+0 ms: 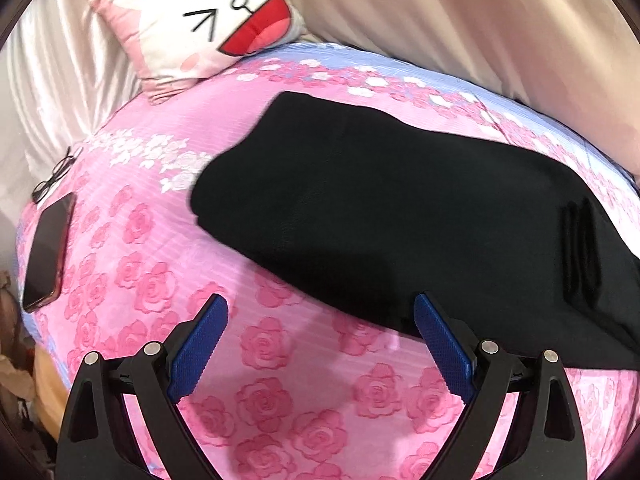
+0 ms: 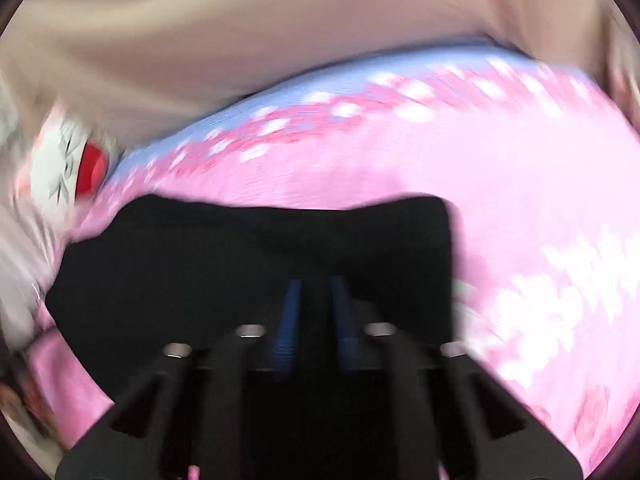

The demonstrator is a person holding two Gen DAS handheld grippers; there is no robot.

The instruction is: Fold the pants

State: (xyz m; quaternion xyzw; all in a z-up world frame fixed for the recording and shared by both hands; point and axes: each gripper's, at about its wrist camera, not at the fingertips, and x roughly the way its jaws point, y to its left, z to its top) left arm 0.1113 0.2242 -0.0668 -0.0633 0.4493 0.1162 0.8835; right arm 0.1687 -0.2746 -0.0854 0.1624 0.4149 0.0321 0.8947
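Note:
Black pants (image 1: pixel 400 208) lie folded lengthwise across a pink rose-print bed cover (image 1: pixel 280 360). My left gripper (image 1: pixel 320 320) is open and empty, just above the cover at the near edge of the pants, its right blue pad (image 1: pixel 440 344) touching or just over the cloth edge. In the right wrist view, which is motion-blurred, my right gripper (image 2: pixel 316 300) is shut on the black pants (image 2: pixel 240 260), with cloth between the blue pads and draped ahead of them.
A cartoon-face pillow (image 1: pixel 208 20) sits at the head of the bed; it also shows in the right wrist view (image 2: pixel 68 168). A dark phone (image 1: pixel 48 256) and glasses (image 1: pixel 56 176) lie at the left edge. Beige curtains (image 1: pixel 480 20) hang behind.

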